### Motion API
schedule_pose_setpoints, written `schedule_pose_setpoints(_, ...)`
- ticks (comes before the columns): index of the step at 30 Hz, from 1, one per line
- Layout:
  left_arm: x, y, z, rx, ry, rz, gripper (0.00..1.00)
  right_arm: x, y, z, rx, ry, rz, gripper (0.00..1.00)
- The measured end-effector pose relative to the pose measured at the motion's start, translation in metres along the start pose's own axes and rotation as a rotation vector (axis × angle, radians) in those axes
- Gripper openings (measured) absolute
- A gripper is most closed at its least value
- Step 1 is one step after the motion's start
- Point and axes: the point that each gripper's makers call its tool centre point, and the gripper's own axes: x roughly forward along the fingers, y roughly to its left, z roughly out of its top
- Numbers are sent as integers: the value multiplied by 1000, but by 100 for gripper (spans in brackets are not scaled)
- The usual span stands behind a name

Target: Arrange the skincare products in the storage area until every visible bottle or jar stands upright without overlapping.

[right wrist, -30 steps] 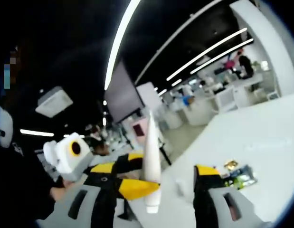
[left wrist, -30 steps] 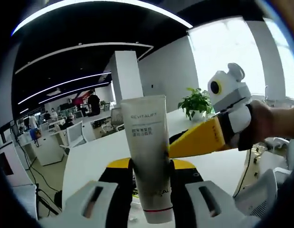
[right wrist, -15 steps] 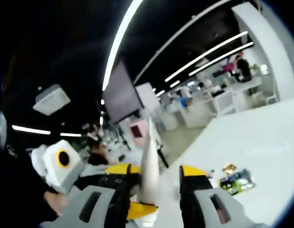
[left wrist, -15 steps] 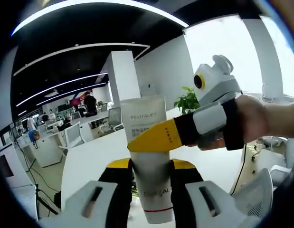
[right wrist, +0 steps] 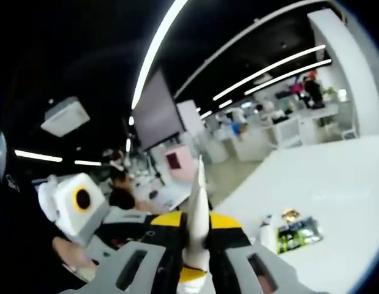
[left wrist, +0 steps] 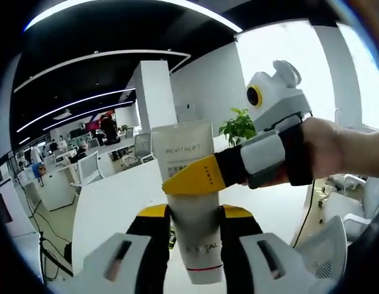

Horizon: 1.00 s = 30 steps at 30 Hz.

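tube [left wrist: 190,184] pinched by both tongs [left wrist: 192,229] above table [left wrist: 116,202].

Under my grippers is a large white table [right wrist: 336,190], which shows in both gripper views. On it, in the right gripper view, lies a small group of packets [right wrist: 299,231], green and dark, near a small white bottle [right wrist: 266,236]; what they are is too blurred to tell. In the left gripper view a potted plant [left wrist: 238,127] stands at the table's far edge.
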Motion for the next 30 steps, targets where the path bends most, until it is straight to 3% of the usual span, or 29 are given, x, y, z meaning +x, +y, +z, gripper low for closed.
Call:
schedule_pose_setpoints(5, -1, -5, 6, 74, -33, -22, 36, -5, 4, 3, -35, 2, 9, 5)
schedule_pose_setpoints(10, -6, -12, 11, 17, -62, -86, 36, -12, 10, -1, -140, 51, 31, 4)
schedule_pose_setpoints(12, -7, -17, 11, 35, -62, -119, 36, -15, 13, -1, -147, 71, 54, 4)
schedule_pose_setpoints(18, -11, -26, 10, 29, -69, -214, 47, -26, 22, 6, -209, 77, 122, 4)
schedule_pose_setpoints(20, -14, -31, 14, 13, -86, -274, 45, -29, 25, 7, -241, 86, 150, 4)
schedule_pose_setpoints(23, -16, -34, 22, -88, -115, -371, 45, -37, 35, 11, -273, 97, 227, 4)
schedule_pose_setpoints(25, -17, -35, 23, -65, -115, -408, 48, -41, 40, 14, -291, 103, 268, 4)
schedule_pose_setpoints(27, -21, -44, 24, -43, -105, -486, 51, -44, 44, 16, -316, 106, 304, 4)
schedule_pose_setpoints(28, -25, -53, 25, -47, -94, -562, 52, -46, 47, 18, -331, 107, 324, 4)
schedule_pose_setpoints(30, -31, -64, 27, -85, -92, -661, 51, -49, 52, 20, -358, 105, 359, 4)
